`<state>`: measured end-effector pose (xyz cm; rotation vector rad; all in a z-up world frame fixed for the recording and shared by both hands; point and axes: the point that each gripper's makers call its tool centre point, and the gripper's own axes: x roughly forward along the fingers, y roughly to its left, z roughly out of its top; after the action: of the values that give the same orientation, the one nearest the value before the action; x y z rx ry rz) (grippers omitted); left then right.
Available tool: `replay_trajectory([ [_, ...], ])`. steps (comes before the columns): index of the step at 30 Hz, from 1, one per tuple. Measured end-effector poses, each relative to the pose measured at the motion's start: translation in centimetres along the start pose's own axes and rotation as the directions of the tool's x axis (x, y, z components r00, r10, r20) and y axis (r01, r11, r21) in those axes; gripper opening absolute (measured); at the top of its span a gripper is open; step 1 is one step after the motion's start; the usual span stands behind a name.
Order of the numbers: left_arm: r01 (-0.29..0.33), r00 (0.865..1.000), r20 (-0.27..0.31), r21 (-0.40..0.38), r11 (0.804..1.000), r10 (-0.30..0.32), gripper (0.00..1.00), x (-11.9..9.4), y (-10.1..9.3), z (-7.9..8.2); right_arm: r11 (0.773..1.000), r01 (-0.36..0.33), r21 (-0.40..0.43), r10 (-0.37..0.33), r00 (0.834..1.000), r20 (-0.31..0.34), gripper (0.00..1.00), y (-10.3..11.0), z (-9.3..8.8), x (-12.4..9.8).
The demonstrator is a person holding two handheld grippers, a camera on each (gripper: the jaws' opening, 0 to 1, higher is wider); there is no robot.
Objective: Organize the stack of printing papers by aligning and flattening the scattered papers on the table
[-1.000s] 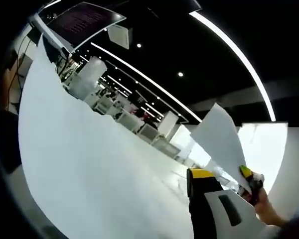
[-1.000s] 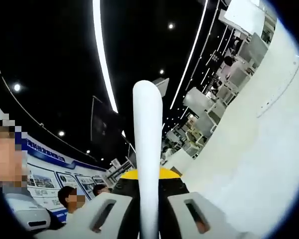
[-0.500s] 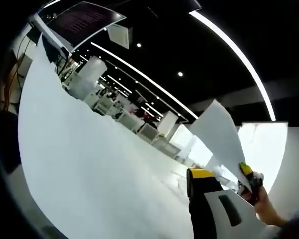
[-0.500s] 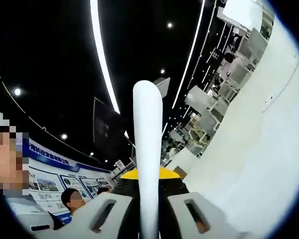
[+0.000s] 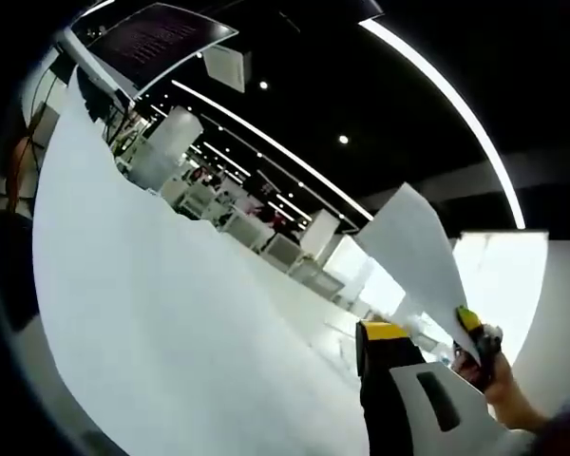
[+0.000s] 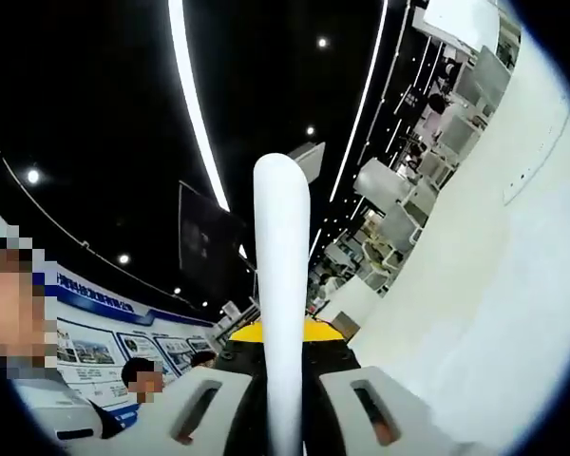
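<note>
Paper stack [image 6: 281,285] is up in the air, edge-on in the right gripper view, pinched between the jaws of the right gripper [image 6: 283,418]. In the left gripper view a big white sheet [image 5: 161,313] spreads across the left; the left gripper [image 5: 413,399] shows one jaw, grip state unclear. Right gripper [image 5: 475,344] clamps a sheet corner [image 5: 413,247], a hand [image 5: 508,399] behind it. Ceiling light strips [image 6: 195,104] overhead.

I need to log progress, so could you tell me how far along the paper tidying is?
Done: nothing can be confirmed; no squared stack is visible. In hand: the right hand-held gripper is shut on a white sheet seen edge-on, and the left gripper view shows it holding that raised sheet. Left: laying it onto the white surface, aligning and flattening.
</note>
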<state>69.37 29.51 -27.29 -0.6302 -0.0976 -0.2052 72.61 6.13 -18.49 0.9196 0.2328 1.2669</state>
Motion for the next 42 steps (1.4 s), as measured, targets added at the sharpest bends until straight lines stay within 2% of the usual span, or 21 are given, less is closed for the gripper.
replay_trajectory([
  [10,0.004,1.000,-0.006,0.000,1.000,-0.004,0.44,0.0,-0.1,-0.1,1.000,-0.002,0.017,0.002,1.000,0.001,0.00,-0.1,-0.2,0.2],
  [25,0.006,1.000,0.000,0.002,1.000,-0.006,0.44,0.0,0.0,0.0,0.999,-0.005,0.042,0.006,1.000,-0.014,0.00,-0.3,-1.5,1.7],
  [32,0.003,1.000,0.001,0.009,1.000,-0.003,0.44,0.0,0.0,0.0,0.998,-0.006,0.061,0.008,0.999,-0.038,0.00,-0.6,-2.8,2.4],
  [42,0.002,1.000,-0.001,0.011,1.000,-0.002,0.44,0.0,0.0,0.0,0.997,-0.007,0.083,0.010,1.000,-0.030,0.00,-0.7,-2.6,2.6],
])
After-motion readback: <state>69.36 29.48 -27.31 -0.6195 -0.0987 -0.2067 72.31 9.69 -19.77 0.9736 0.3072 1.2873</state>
